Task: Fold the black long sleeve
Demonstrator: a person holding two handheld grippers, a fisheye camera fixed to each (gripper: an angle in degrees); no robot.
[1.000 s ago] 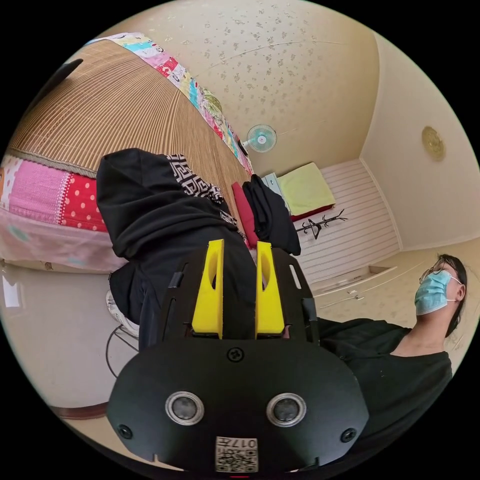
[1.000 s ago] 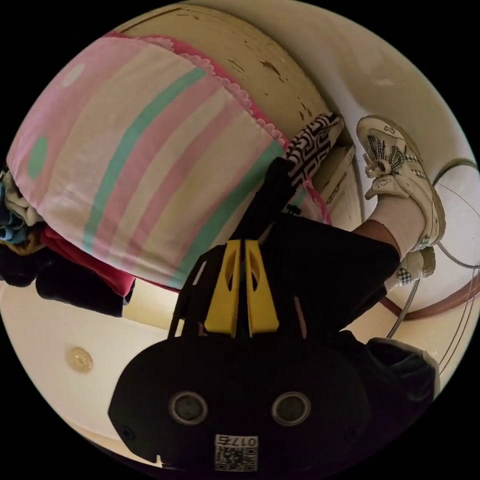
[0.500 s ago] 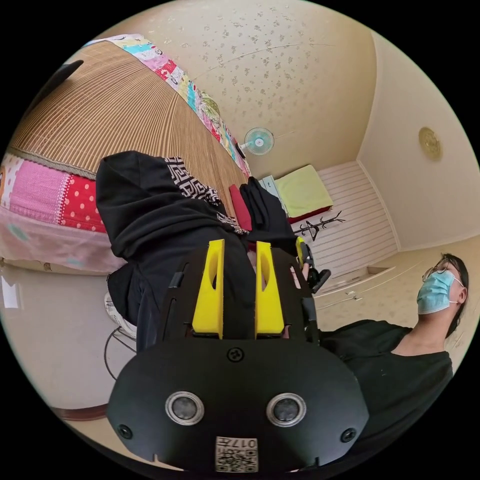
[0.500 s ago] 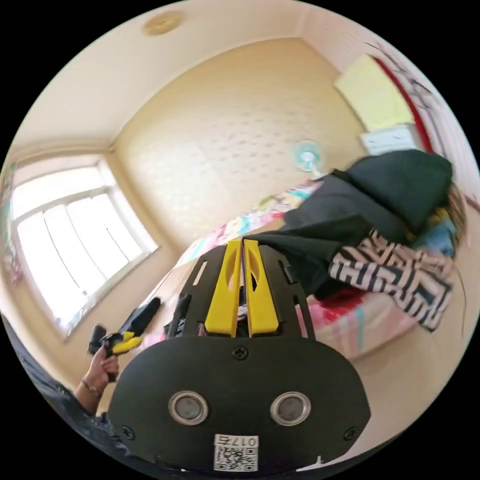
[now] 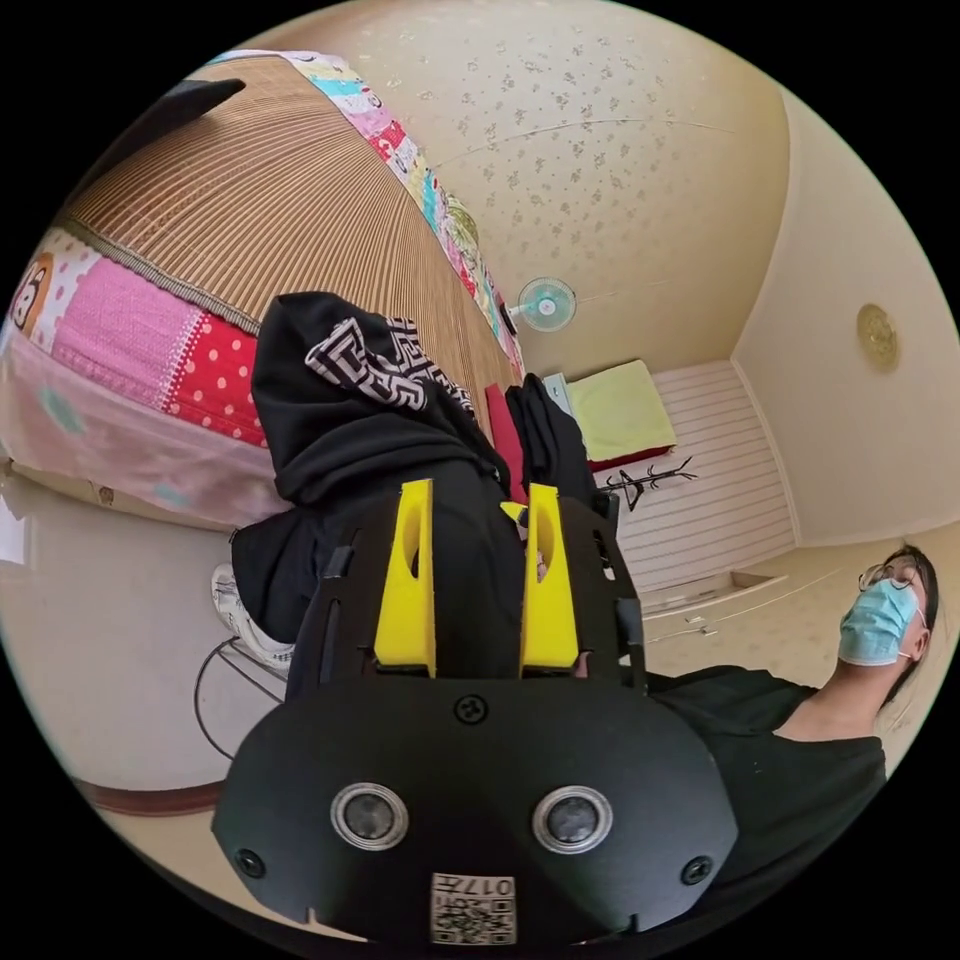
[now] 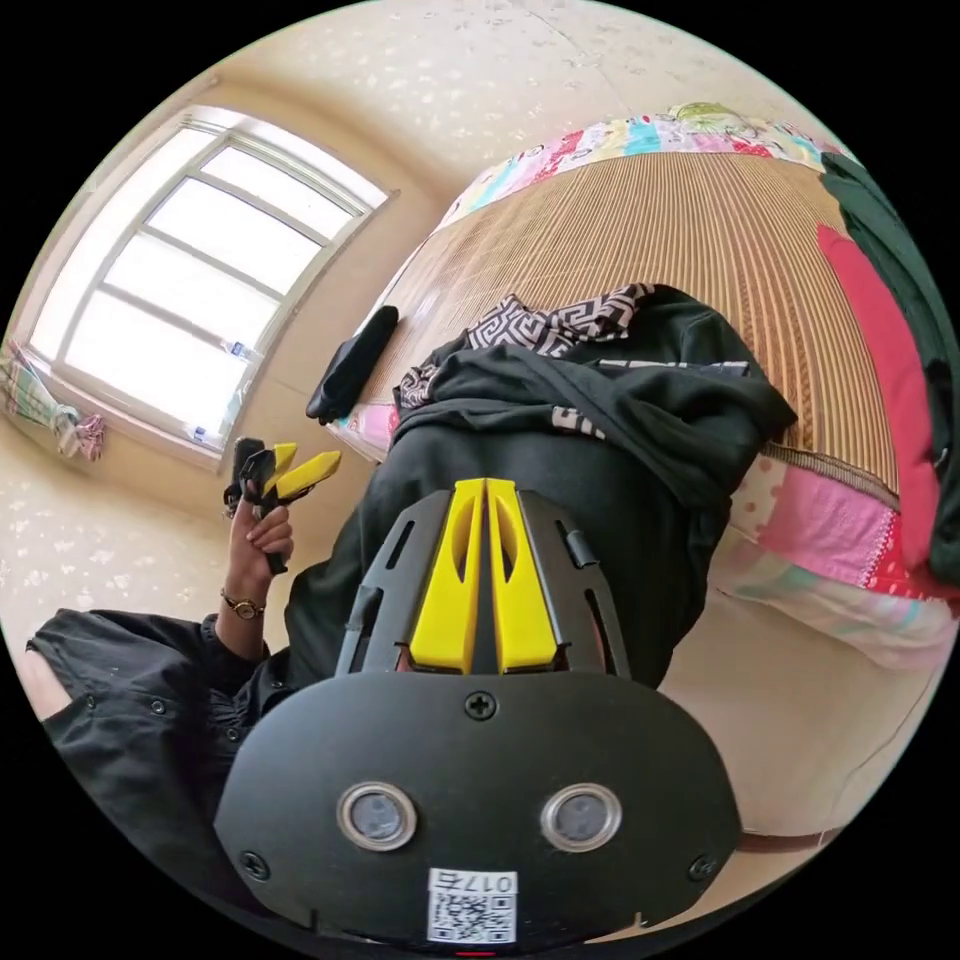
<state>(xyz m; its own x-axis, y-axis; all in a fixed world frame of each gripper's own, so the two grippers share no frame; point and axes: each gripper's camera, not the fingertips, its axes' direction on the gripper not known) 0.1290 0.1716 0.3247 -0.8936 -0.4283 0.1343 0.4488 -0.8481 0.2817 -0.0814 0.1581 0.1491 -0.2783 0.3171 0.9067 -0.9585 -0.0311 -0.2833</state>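
The black long sleeve (image 5: 370,450) lies bunched at the bed's edge and hangs down its side, with a black-and-white patterned part (image 5: 370,350) on top. The left gripper (image 5: 475,490) is open, the black cloth showing behind the gap between its jaws. In the right gripper view the same garment (image 6: 600,470) drapes over the mattress edge, its patterned part (image 6: 550,320) at the far side. The right gripper (image 6: 485,490) is shut, jaws pressed together in front of the cloth. A hand holds the left gripper (image 6: 300,468) open in the air, apart from the garment.
The bed carries a woven mat (image 5: 260,200) with a red and dark clothes pile (image 5: 540,440) at one end and a black object (image 6: 355,360) near the window (image 6: 180,290). A person in black (image 5: 800,740) stands beside the bed, one shoe (image 5: 240,620) on the floor.
The right gripper has swung up from the bed's side and floor to face the bed top and garment, staying shut. The left jaws stand slightly wider apart.
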